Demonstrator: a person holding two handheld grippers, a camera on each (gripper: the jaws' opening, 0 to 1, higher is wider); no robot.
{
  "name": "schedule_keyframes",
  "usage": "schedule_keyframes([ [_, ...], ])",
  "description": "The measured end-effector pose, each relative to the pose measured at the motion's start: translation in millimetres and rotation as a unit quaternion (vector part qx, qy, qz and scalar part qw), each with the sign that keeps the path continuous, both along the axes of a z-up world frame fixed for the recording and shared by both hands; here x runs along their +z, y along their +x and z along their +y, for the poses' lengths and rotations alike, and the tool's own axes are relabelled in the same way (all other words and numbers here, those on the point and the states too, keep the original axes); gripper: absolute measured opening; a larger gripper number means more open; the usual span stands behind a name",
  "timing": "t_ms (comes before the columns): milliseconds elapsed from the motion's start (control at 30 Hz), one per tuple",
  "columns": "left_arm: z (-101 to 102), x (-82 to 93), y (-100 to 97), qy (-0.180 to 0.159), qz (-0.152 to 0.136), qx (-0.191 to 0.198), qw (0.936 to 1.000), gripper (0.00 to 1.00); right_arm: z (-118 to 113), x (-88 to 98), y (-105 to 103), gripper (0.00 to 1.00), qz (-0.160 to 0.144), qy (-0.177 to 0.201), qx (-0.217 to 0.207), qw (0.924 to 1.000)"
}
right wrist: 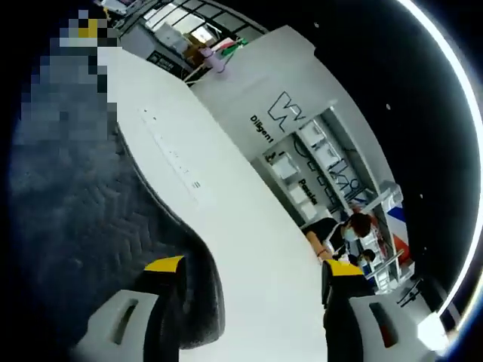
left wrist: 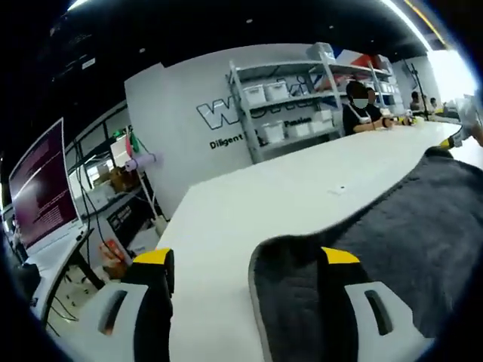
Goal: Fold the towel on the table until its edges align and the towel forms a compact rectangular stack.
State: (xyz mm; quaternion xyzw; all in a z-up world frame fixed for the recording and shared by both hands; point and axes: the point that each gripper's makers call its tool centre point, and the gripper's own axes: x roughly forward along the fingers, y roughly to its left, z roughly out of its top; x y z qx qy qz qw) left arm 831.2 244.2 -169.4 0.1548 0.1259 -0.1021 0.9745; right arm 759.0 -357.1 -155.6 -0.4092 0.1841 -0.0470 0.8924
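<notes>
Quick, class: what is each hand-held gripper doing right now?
Left hand-held gripper: open, towel corner over its right jaw.
Right hand-held gripper: open, towel edge at its left jaw.

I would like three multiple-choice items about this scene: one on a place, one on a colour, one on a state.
1. Where does the dark grey textured towel lie?
A) on the white table
B) on a shelf
C) on the floor

2. What colour are the claw tips?
A) red
B) yellow
C) green

3. How stands the left claw?
A) shut on the towel
B) shut on nothing
C) open

Answers: 1 A, the towel is spread on the tabletop; 2 B, yellow pads cap each finger; 3 C, the jaws stand wide apart at the towel corner.
</notes>
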Motion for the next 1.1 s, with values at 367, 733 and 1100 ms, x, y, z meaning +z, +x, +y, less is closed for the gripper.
schedule_keyframes([
  [367, -2, -3.3, -43.2, 0.001, 0.042, -0.043, 0.9982, 0.95, -18, -11.7, -47, 0.99, 0.033, 0.095, -0.01, 0.9949],
  [733, -1, -2.6, -103.2, -0.027, 0.069, -0.088, 0.9934, 0.99, 3, -31.9, -111, 0.99, 0.064, 0.151, 0.031, 0.986],
  [1100, 17, -12.4, -146.7, -0.052, 0.087, -0.099, 0.9899, 0.99, 14, -50.5, -171, 0.99, 0.076, 0.192, 0.051, 0.9771],
])
